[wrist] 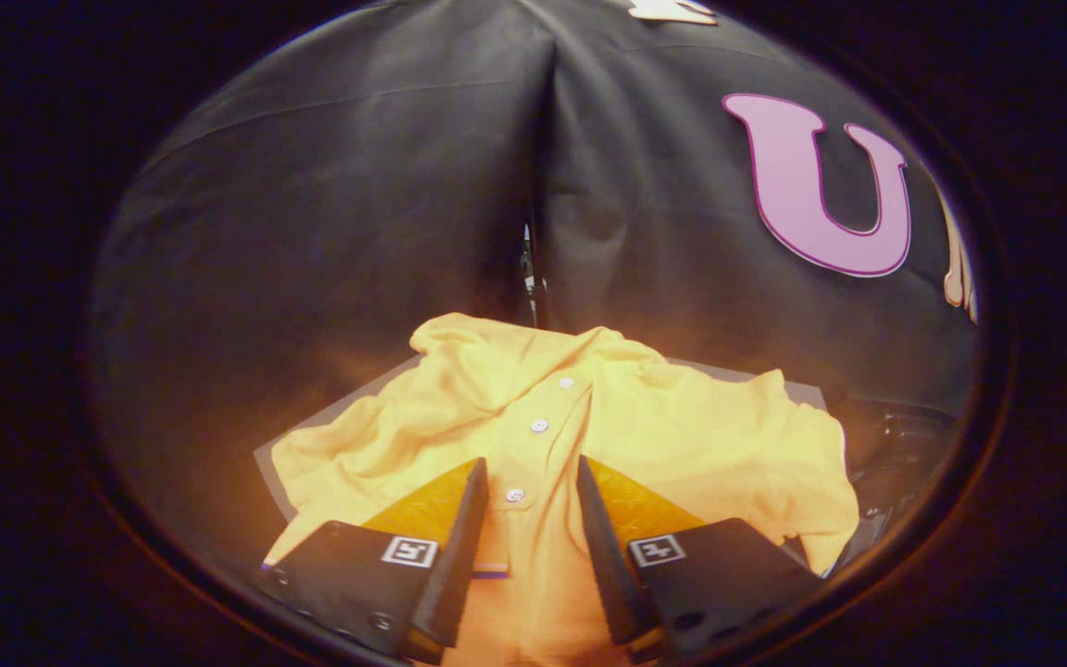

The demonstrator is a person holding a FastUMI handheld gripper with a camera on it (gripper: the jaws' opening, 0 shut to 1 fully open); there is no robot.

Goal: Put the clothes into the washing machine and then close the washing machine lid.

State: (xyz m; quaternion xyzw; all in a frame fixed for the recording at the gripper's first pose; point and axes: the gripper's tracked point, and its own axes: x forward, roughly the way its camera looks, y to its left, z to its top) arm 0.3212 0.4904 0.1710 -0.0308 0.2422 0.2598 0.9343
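Fingers spread apart, nothing pinched; gripper hovers over a yellow polo shirt. Button placket runs straight up the gap between the fingers, lowest white button right between the tips, two more buttons just ahead. Shirt lies crumpled and spread out on a grey flat surface, collar beyond the tips, fabric spilling out past both fingers left and right. Whether the tips touch the cloth, can't tell.
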